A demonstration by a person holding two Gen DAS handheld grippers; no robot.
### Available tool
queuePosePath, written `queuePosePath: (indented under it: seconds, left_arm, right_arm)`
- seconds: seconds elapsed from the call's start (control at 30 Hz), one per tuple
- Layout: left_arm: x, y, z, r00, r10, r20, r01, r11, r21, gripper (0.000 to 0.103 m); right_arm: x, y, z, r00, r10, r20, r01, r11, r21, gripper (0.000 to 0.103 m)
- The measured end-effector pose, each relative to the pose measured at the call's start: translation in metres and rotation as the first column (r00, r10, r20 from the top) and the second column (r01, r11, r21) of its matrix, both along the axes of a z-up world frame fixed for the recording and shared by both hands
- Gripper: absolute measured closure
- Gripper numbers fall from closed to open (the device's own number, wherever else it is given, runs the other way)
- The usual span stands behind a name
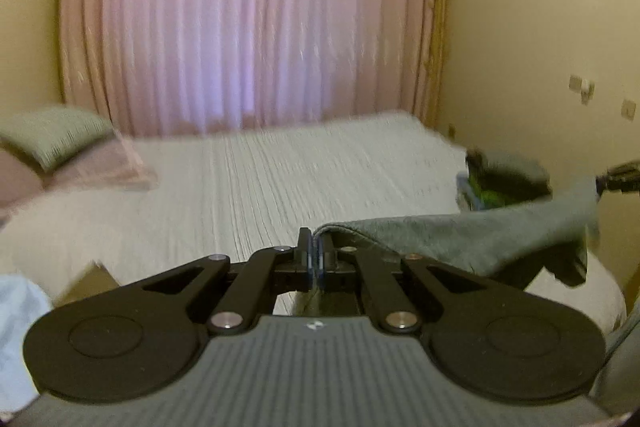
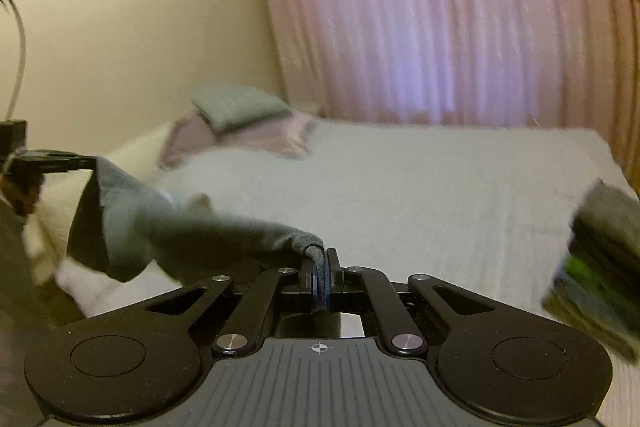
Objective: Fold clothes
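Both tools, left tool (image 1: 315,259) and right tool (image 2: 320,275), clench opposite corners of the grey garment (image 1: 460,239) stretched above the near bed (image 1: 280,179), so I'd keep it taut and level before lowering it short of the far pillows (image 2: 240,111).

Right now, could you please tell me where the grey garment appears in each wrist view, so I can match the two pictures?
Left wrist view: the grey garment stretches from lower centre to the right edge, between both hand-held grippers.
Right wrist view: the grey garment stretches from lower centre to the left edge.
Shared landmark: the pink curtain behind the bed.
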State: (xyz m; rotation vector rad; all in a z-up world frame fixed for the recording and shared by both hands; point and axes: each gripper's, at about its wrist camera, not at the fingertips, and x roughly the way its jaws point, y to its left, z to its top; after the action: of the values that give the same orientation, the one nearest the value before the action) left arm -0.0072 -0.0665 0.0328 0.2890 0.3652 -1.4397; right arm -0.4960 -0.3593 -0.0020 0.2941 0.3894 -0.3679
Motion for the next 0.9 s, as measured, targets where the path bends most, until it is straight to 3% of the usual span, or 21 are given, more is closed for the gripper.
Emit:
queuePosePath:
  seconds: [0.13, 0.23, 0.4, 0.5, 0.6, 0.63, 0.67, 0.7, 0.73, 0.8, 0.87, 0.9]
  left_arm:
    - [0.010, -0.011, 0.062, 0.997, -0.026, 0.072, 0.034, 0.993, -0.110, 0.101]
    - [0.036, -0.062, 0.090, 0.992, -0.083, 0.099, 0.098, 0.983, -0.154, 0.101]
    - [0.095, -0.212, 0.071, 0.994, -0.090, 0.068, 0.095, 0.993, -0.075, 0.101]
    - [0.128, -0.313, 0.017, 0.999, -0.031, 0.042, 0.030, 0.999, 0.021, 0.097]
    - [0.150, -0.401, -0.058, 0.997, 0.050, 0.057, -0.057, 0.989, 0.138, 0.079]
    - [0.153, -0.424, -0.089, 0.993, 0.079, 0.088, -0.094, 0.978, 0.187, 0.070]
    - [0.155, -0.446, -0.120, 0.986, 0.105, 0.127, -0.133, 0.962, 0.239, 0.069]
    - [0.156, -0.459, -0.150, 0.978, 0.126, 0.167, -0.171, 0.941, 0.291, 0.070]
    - [0.157, -0.470, -0.180, 0.967, 0.145, 0.208, -0.211, 0.916, 0.343, 0.070]
    - [0.159, -0.473, -0.224, 0.964, 0.160, 0.214, -0.237, 0.882, 0.406, 0.070]
    - [0.166, -0.449, -0.258, 0.974, 0.174, 0.146, -0.222, 0.867, 0.447, 0.070]
    - [0.172, -0.426, -0.272, 0.976, 0.194, 0.098, -0.217, 0.856, 0.470, 0.070]
  right_arm:
    - [-0.003, -0.011, 0.038, 0.992, 0.029, 0.119, -0.027, 0.999, -0.025, 0.101]
    - [0.010, -0.038, 0.054, 0.984, 0.028, 0.176, -0.020, 0.999, -0.048, 0.101]
    - [0.071, -0.125, 0.050, 0.987, -0.056, 0.153, 0.062, 0.998, -0.033, 0.101]
    - [0.124, -0.189, 0.017, 0.981, -0.187, 0.056, 0.185, 0.982, 0.030, 0.101]
    - [0.190, -0.259, -0.044, 0.933, -0.337, -0.129, 0.350, 0.932, 0.098, 0.100]
    - [0.207, -0.276, -0.067, 0.912, -0.366, -0.188, 0.388, 0.916, 0.098, 0.073]
    - [0.220, -0.289, -0.090, 0.880, -0.412, -0.236, 0.441, 0.893, 0.086, 0.024]
    - [0.227, -0.299, -0.116, 0.836, -0.476, -0.273, 0.508, 0.859, 0.061, 0.009]
    - [0.231, -0.306, -0.139, 0.804, -0.517, -0.293, 0.550, 0.834, 0.040, 0.006]
    - [0.224, -0.307, -0.181, 0.774, -0.535, -0.338, 0.581, 0.813, 0.043, 0.006]
    - [0.202, -0.294, -0.219, 0.747, -0.550, -0.374, 0.625, 0.773, 0.111, 0.006]
    - [0.185, -0.283, -0.236, 0.753, -0.540, -0.376, 0.630, 0.756, 0.176, 0.006]
